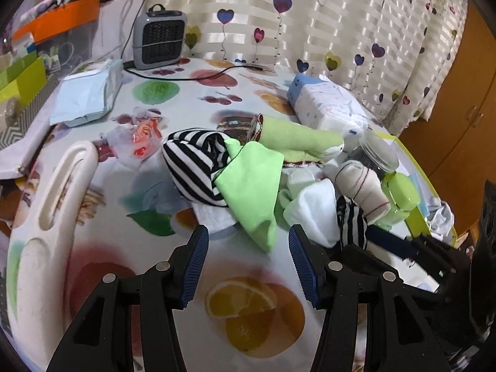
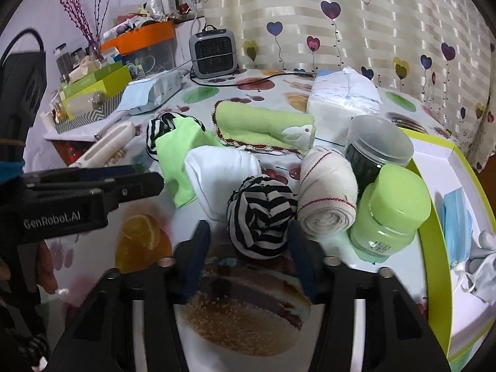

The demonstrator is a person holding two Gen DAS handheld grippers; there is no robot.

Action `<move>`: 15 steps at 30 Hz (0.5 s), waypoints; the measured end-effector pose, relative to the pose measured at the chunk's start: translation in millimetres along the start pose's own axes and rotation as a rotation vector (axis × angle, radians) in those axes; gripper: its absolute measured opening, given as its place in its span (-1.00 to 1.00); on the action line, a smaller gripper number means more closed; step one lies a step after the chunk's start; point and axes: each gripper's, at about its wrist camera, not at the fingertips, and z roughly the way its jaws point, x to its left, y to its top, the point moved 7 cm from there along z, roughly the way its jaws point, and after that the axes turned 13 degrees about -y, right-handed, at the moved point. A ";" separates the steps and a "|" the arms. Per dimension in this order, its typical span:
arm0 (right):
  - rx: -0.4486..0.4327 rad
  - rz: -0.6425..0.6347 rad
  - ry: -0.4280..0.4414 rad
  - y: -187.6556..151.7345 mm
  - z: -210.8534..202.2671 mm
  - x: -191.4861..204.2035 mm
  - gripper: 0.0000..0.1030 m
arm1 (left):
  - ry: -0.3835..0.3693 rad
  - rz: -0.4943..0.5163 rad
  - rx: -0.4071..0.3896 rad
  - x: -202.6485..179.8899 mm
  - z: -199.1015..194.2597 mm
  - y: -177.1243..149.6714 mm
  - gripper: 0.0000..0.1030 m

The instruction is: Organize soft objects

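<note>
A pile of soft things lies on the fruit-print table. In the left wrist view my left gripper (image 1: 248,235) is open, just short of a light green cloth (image 1: 251,186) that drapes over a black-and-white striped bundle (image 1: 192,167). In the right wrist view my right gripper (image 2: 248,232) is open, its jaws either side of a striped sock ball (image 2: 260,214). A white sock (image 2: 223,170), a rolled beige bandage (image 2: 328,195) and a rolled green towel (image 2: 263,124) lie around it. The left gripper (image 2: 155,183) shows at the left.
A green bottle (image 2: 393,214) and a dark jar (image 2: 378,145) stand right of the pile. A green-rimmed box (image 2: 434,235) holds face masks. A white cutting board (image 1: 49,217), tissue packs (image 1: 328,105), a small heater (image 1: 158,40) and cluttered boxes (image 2: 93,93) ring the table.
</note>
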 end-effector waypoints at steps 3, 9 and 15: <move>0.013 0.002 -0.013 -1.7 3.0 -2.5 -0.52 | 0.003 0.012 0.001 -3.4 4.5 4.8 0.04; 0.010 0.013 -0.019 -2.6 1.2 -7.5 -0.82 | 0.022 0.030 0.028 -6.0 19.3 7.2 0.03; -0.003 0.020 0.004 -3.7 -8.6 -8.0 -0.84 | 0.064 0.022 0.037 2.3 24.7 4.9 -0.36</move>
